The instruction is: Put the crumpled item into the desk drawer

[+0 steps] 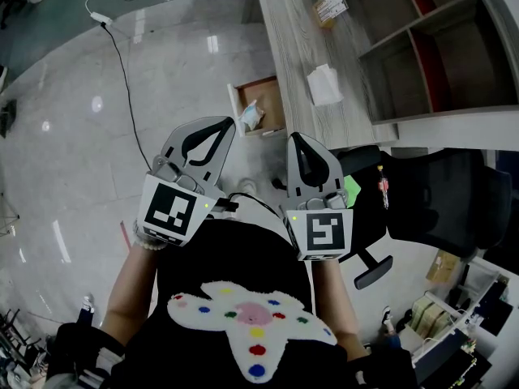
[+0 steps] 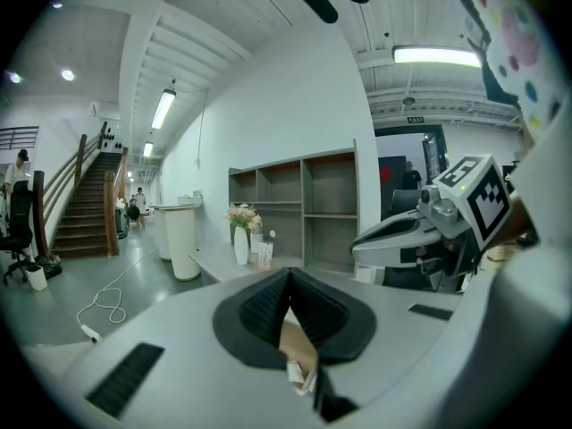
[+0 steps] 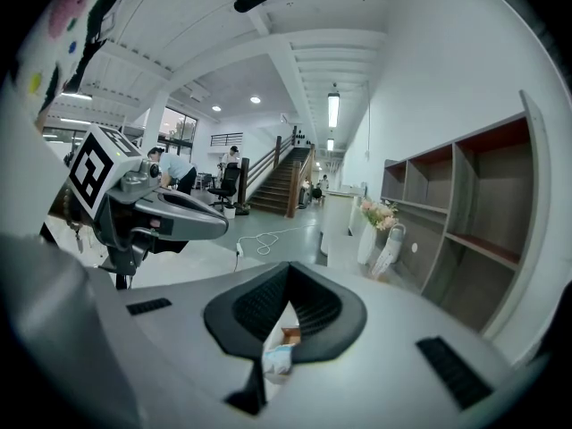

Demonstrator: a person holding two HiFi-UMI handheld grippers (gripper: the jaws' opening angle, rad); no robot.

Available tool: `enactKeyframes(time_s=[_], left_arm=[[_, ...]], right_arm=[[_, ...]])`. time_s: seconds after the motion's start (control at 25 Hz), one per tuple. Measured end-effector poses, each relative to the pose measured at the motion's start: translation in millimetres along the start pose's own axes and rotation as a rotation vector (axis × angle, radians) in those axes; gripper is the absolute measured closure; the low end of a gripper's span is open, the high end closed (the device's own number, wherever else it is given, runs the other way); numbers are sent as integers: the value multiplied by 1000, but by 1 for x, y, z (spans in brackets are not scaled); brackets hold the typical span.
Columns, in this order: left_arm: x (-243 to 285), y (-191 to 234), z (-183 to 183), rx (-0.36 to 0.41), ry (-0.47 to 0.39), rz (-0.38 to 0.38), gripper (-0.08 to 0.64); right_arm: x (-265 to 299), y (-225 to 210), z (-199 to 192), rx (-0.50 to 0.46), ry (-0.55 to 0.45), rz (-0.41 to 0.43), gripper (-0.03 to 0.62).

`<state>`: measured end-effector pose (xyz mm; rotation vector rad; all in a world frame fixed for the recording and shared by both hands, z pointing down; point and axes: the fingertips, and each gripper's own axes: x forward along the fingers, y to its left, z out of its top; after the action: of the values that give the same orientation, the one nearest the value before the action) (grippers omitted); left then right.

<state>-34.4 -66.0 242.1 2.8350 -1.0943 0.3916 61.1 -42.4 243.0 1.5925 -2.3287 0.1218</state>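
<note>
The crumpled item (image 1: 250,116), a pale wad, lies inside the open wooden desk drawer (image 1: 272,89) that juts out from the grey desk (image 1: 302,47). Both grippers are held close to the person's body, well short of the drawer. My left gripper (image 1: 214,128) is shut and holds nothing. My right gripper (image 1: 295,139) beside it is also shut and empty. In the left gripper view the left gripper (image 2: 288,275) shows the crumpled item (image 2: 301,375) through the gap below its jaws. The right gripper (image 3: 288,268) likewise looks over the crumpled item (image 3: 277,357) in its own view.
A folded white paper (image 1: 324,85) and a small packet (image 1: 330,7) lie on the desk. Open shelving (image 1: 422,47) stands behind it. A black office chair (image 1: 422,197) is at the right. A cable (image 1: 122,71) runs over the shiny floor on the left.
</note>
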Motion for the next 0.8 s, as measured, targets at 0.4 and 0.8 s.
enactKeyframes(time_s=[0.4,0.8], left_arm=[[-1,-3,-1,1,4,0,548],[-5,-6,-1,2,8,-2,548]], right_arm=[[-3,0,-1,4,-2,-3,588],[-7,3,-4,4,15,6,588]])
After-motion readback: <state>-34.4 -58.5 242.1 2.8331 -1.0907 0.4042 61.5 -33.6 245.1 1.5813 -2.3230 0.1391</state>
